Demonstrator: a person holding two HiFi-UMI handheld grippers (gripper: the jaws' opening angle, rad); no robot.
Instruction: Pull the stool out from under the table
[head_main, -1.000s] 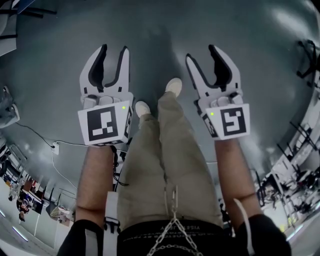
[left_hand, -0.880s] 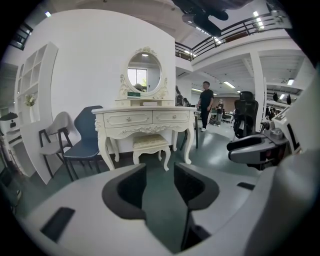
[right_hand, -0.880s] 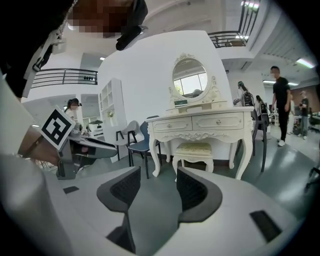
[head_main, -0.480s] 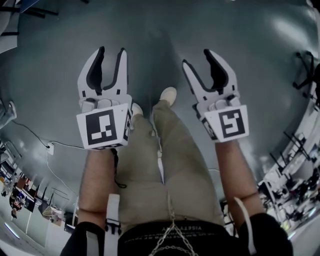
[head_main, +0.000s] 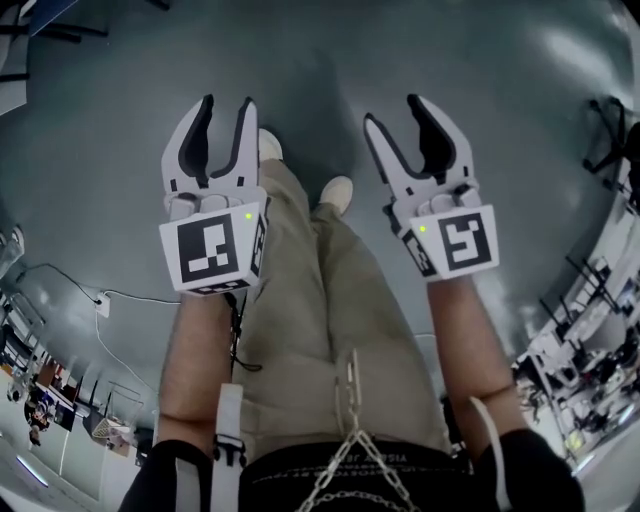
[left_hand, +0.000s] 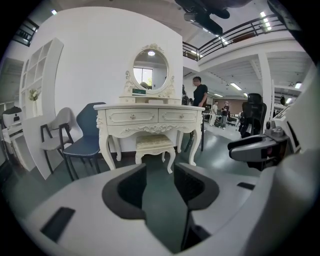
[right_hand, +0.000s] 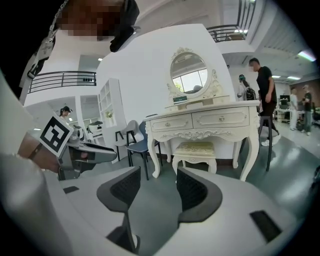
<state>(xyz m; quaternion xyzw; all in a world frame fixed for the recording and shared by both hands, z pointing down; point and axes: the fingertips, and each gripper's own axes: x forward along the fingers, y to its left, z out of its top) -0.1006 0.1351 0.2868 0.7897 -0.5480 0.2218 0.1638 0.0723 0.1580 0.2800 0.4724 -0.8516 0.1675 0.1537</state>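
Left shoe (head_main: 268, 145) stepped ahead | left claw (head_main: 227, 103) released, empty | right claw (head_main: 393, 111) released, empty | stool (left_hand: 154, 142) under table (left_hand: 132, 117)

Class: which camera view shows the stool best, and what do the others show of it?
The left gripper view. The stool stands whole under the table, front legs visible to the floor. The right gripper view shows it too, but the jaws cut off its feet. The head view shows no stool.

Spotting faint pale lettering on the black waistband (head_main: 285, 470), upside down and too small for reading; finding nothing else legible anywhere.
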